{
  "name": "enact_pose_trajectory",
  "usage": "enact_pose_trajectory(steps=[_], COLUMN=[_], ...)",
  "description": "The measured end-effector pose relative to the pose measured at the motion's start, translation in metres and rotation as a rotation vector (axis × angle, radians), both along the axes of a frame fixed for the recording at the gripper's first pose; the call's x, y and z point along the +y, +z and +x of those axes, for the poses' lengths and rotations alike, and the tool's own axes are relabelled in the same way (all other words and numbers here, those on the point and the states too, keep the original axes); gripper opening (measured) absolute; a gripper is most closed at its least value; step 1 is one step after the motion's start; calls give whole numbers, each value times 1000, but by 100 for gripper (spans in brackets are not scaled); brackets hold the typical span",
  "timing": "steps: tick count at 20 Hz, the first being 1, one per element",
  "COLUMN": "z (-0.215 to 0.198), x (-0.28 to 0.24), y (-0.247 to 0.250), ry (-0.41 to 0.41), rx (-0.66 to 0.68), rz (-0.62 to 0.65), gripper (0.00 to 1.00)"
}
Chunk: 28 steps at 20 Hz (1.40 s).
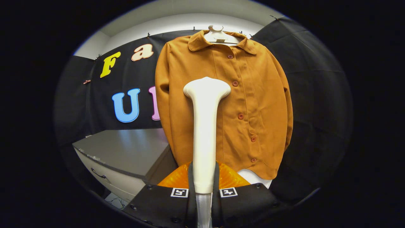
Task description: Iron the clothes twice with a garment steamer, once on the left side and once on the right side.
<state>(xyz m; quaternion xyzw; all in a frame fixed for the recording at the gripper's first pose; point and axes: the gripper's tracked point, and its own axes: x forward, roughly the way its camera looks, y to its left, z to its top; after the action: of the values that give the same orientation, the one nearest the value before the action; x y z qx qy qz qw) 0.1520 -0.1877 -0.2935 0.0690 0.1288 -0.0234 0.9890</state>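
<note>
Gripper view: the tongs (204,186) are pinching the white garment steamer (205,126), both orange fingers (172,180) pressed against its handle, one on each side. The steamer stands upright between them, its wide head up and ahead of the fingertips. Beyond that head hangs the brown button-up shirt (250,104) on a white hanger (218,34), collar on top, buttons running down just right of the steamer. Whether the head touches the cloth, I cannot tell. Off to the left of the fingers, a grey cabinet (126,155) with a drawer handle.
</note>
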Motion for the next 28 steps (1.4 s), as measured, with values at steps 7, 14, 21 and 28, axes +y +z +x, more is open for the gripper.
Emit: enact_pose_trajectory(steps=[7, 14, 21, 28], z=[-24, -55, -87, -107], x=[3, 7, 18, 19], y=[-59, -99, -101, -39], ry=[6, 6, 22, 32], rx=[123, 227, 257, 157], rz=[17, 41, 54, 57], gripper=[21, 21, 21, 21])
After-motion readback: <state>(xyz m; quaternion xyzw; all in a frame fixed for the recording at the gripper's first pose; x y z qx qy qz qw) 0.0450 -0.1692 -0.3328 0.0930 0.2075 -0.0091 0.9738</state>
